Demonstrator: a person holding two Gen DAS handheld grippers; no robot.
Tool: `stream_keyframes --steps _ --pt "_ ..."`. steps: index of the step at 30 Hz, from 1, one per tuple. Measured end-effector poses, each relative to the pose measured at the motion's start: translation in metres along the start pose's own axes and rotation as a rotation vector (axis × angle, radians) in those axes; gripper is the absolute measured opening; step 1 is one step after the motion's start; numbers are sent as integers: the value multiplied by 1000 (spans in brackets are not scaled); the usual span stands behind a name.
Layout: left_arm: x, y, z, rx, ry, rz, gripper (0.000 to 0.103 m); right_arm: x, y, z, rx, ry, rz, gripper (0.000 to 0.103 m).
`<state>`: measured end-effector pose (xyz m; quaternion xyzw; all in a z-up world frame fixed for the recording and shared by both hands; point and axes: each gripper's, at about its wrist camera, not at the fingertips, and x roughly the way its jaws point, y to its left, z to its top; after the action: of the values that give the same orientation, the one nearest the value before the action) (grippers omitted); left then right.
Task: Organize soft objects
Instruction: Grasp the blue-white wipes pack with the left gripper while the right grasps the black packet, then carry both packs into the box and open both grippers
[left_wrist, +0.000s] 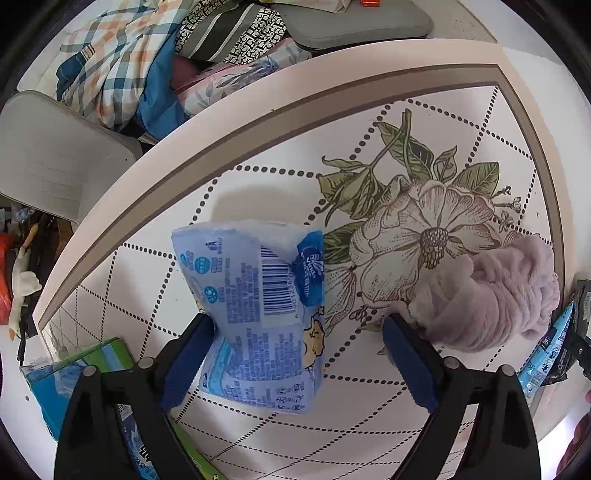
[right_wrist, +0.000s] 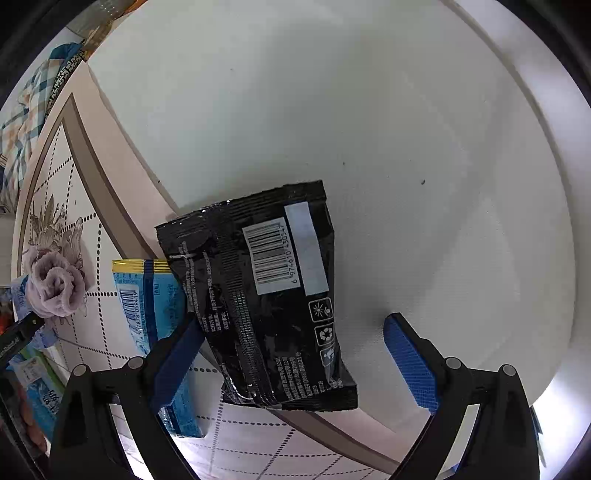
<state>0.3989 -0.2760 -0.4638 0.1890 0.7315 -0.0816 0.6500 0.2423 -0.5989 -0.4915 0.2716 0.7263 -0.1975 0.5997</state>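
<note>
Left gripper (left_wrist: 297, 343) fingers spread wide; blue tissue pack (left_wrist: 255, 314) sits between them, touching the left pad (left_wrist: 188, 360), apart from the right pad. Pack is crinkled, barcode side up, on the floral tablecloth (left_wrist: 424, 147). Lilac fuzzy cloth (left_wrist: 491, 295) bunched just right of the right finger. Right gripper (right_wrist: 293, 354) fingers also wide apart; black packet (right_wrist: 266, 295) between them, against the left pad (right_wrist: 173, 365), barcode up, lying over the cloth's edge. Light-blue packet (right_wrist: 155, 299) just left of it.
</note>
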Motion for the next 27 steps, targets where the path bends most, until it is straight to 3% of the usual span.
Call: stream_keyframes --steps 1,3,4,6,7,9,11,17,27 --pt "-1 1 0 -3 -3 0 89 1 1 0 -4 -1 -4 99" --pt "-3 3 0 -10 -11 9 74 3 4 0 -20 -2 -19 98" --pt "-5 3 -2 -9 -17 19 71 2 7 -7 -26 -5 -26 96" --pt "-8 7 -7 -8 -31 32 54 2 16 -17 -44 -14 -46 92" --pt "-9 9 -9 -10 -36 37 52 3 19 -19 -58 -16 -57 88" --pt "-10 13 -14 -23 -34 20 49 0 27 -25 -82 -32 -67 80" --pt "-10 14 -18 -24 -34 22 47 -2 34 -29 -96 -43 -70 66" --pt "-16 17 -28 -58 -38 -8 39 -7 44 -36 -93 -56 -64 52" --pt "-68 11 -82 -82 -130 -110 38 -51 37 -76 -88 -117 11 51"
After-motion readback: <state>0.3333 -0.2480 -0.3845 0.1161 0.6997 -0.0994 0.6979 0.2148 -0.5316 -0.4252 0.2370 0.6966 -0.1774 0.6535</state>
